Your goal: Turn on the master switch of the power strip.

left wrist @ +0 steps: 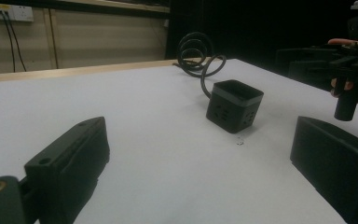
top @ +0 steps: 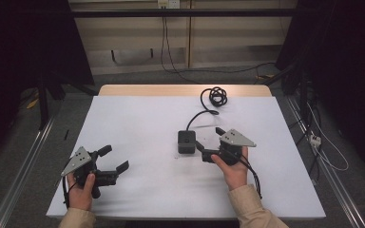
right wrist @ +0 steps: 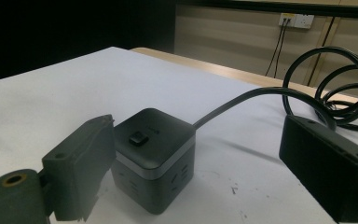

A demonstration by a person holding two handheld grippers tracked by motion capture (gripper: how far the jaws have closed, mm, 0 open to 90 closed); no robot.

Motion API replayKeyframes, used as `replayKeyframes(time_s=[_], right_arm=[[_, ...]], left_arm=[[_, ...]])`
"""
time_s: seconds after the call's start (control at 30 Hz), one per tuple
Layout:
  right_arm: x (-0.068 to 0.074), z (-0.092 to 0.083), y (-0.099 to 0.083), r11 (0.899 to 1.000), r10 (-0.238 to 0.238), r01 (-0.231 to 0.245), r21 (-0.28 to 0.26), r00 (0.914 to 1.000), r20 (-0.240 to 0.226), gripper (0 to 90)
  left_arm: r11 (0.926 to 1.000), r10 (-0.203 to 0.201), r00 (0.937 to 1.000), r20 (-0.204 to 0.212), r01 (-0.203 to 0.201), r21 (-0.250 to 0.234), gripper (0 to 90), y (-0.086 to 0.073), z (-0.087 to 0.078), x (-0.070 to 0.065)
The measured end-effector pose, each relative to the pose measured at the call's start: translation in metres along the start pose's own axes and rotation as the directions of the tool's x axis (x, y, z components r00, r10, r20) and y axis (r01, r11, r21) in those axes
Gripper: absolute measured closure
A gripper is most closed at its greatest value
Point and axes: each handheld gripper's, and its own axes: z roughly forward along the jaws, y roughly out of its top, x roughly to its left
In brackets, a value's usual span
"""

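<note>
A black cube power socket [top: 186, 141] with a button on top stands near the middle of the white table [top: 138, 118]. Its black cable [top: 197, 116] runs back to a coil [top: 217, 96] at the far edge. My right gripper [top: 208, 138] is open just right of the cube. In the right gripper view the cube [right wrist: 154, 154] sits low between the jaws, close against the left one, while the cable [right wrist: 261, 95] passes toward the right jaw. My left gripper [top: 114, 158] is open and holds nothing at the front left. Its view shows the cube [left wrist: 234, 106] farther ahead.
The table's wooden far edge [top: 185, 90] shows beyond the white sheet. A small dark speck [top: 177, 157] lies in front of the cube. Metal rails and loose cables run along the floor on both sides. A wall socket [right wrist: 296, 19] is behind the table.
</note>
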Motion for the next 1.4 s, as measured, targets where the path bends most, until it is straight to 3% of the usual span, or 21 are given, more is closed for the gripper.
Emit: replayKeyframes(time_s=[0.67, 1.4], right_arm=[[0.003, 0.008, 0.006, 1.000, 0.023, -0.023, 0.009, 0.9995, -0.020, 13.0], [0.006, 0.017, 0.012, 0.999, 0.030, -0.028, 0.038, 0.9986, -0.043, 25.6]], left_arm=[[1.0000, 0.002, 1.0000, -0.001, -0.002, 0.001, 4.2, 0.000, 0.000, 0.000], [0.9999, 0.009, 1.0000, -0.002, -0.009, 0.006, 4.1, 0.000, 0.000, 0.000]])
